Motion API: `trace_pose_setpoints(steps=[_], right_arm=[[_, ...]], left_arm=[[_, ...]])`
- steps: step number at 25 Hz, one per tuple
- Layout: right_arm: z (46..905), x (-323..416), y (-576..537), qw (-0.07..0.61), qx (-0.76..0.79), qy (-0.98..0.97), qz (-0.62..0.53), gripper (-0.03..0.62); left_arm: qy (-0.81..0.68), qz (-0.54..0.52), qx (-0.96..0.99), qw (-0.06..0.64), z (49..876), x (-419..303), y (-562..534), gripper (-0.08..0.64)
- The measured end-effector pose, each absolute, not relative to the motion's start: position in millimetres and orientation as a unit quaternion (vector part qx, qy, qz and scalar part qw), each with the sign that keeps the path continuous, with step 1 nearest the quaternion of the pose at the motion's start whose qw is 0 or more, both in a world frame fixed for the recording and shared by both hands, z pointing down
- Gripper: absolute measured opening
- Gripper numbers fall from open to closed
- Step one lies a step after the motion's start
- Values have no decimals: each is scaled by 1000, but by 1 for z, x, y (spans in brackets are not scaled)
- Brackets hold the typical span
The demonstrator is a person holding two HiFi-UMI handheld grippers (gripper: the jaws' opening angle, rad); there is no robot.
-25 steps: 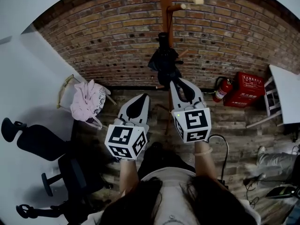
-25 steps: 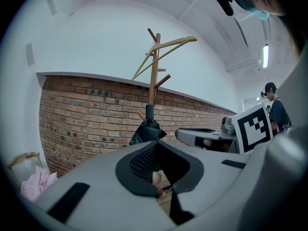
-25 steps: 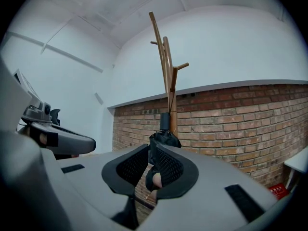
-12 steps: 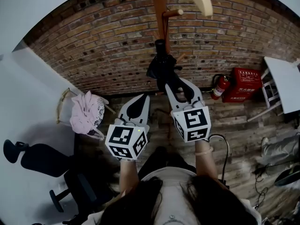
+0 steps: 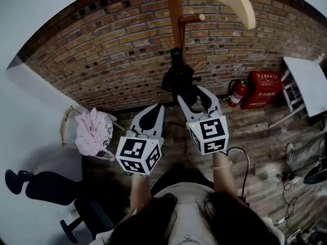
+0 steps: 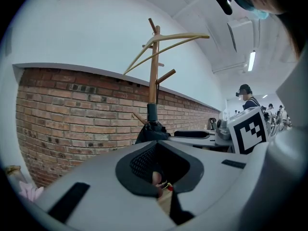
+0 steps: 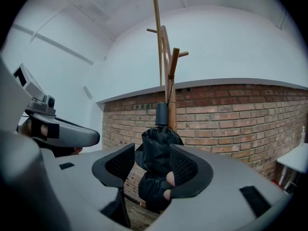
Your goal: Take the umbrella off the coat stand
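1. Umbrella [image 5: 178, 80] first: black, folded, hanging on the coat stand [image 5: 175, 14] right against the wooden post, with the brick wall [image 5: 102, 50] behind it.
2. The right gripper [image 5: 195, 93] is up at it. Its jaws have just been opening and now stand wide. The right gripper view shows the bundled fabric sitting between the pads, one pad close to the cloth, with no squeeze on it.
3. The left gripper [image 5: 153, 110] sits lower and to the left, apart from the umbrella. Its jaws are together with nothing in them.
4. This looks like the reach-and-grasp step. The umbrella is not off the stand yet.
5. The next move calls for closing those wide jaws firmly on the bundle, then lifting it up and away from the post.
6. How the umbrella is hooked on can't be made out, so the lift direction needs care. Soft fabric may also slip in the grip.
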State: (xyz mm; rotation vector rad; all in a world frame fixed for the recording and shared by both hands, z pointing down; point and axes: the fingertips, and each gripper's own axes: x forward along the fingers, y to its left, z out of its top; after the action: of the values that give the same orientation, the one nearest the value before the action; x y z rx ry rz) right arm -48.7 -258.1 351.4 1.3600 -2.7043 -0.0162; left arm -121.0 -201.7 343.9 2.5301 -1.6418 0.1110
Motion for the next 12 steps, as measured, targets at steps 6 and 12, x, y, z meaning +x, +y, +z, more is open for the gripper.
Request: trace_pose_setpoints(steps=[6, 12], right_arm=[[363, -53, -270, 67, 466, -882, 0, 252], [377, -56, -282, 79, 479, -874, 13, 268]], left_arm=[[-532, 38, 843, 64, 349, -131, -212, 9], [-520, 45, 851, 64, 353, -137, -223, 9]])
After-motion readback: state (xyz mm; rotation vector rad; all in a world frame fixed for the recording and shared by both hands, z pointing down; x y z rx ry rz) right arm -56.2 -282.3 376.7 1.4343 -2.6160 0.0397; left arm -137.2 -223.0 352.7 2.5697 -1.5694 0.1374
